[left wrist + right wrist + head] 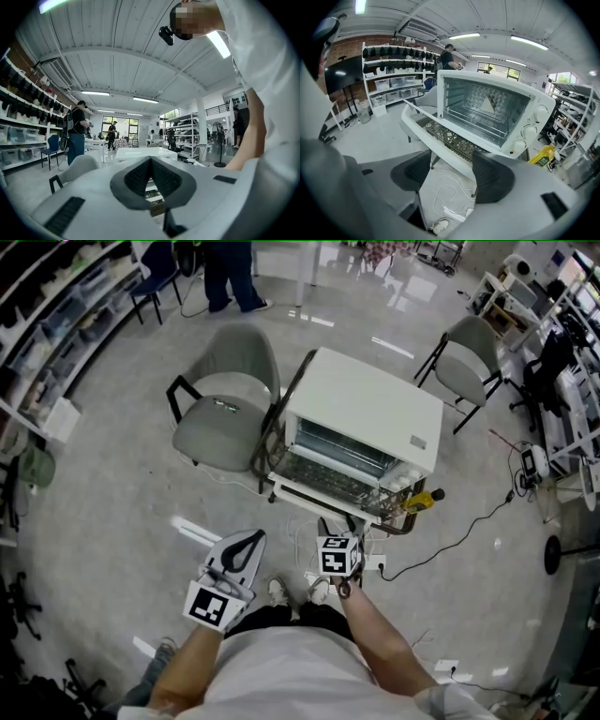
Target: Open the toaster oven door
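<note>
Hovering just before the white boxy metal toaster oven (497,105), my right gripper (449,174) gapes wide, empty; my left gripper (151,165) is pinched together on nothing. Its glass-paned door (440,136) already lies dropped flat, so I judge the job done, and next I need only back away.

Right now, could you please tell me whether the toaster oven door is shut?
No, the door lies folded down flat in front of the toaster oven, leaving its inside open to view.
</note>
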Demonstrator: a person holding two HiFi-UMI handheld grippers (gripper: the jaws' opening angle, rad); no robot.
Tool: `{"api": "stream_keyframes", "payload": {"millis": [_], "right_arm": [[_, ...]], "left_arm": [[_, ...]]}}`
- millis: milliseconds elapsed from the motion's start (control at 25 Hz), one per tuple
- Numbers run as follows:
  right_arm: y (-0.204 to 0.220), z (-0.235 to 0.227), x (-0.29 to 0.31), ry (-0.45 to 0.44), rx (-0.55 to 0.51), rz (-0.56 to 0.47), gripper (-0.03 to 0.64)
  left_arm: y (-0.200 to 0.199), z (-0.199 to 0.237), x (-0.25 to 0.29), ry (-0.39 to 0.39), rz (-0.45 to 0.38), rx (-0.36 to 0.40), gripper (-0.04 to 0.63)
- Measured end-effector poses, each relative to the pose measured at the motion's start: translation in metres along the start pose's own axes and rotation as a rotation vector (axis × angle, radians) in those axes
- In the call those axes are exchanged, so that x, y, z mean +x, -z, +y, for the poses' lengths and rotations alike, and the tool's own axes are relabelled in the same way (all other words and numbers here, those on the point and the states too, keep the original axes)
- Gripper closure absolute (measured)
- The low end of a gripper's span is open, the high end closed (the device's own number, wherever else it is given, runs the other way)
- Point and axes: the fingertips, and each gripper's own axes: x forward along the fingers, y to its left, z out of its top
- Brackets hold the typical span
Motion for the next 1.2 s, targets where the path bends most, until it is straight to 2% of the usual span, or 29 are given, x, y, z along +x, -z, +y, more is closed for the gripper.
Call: {"api": "stream_keyframes", "payload": {"millis": [400,1200], "right_arm": [[0.006,0.005,-0.004,0.001,-0.027,0.006,0.318],[0.055,0.016,0.005,-0.001,-0.040,0.083,0.322]], "left_arm": [[0.005,-0.002,-0.005,0.002,0.009,-0.011,0.580],[0.016,0.000,-0.012,0.003,0.033,-0.008,0.580]]}}
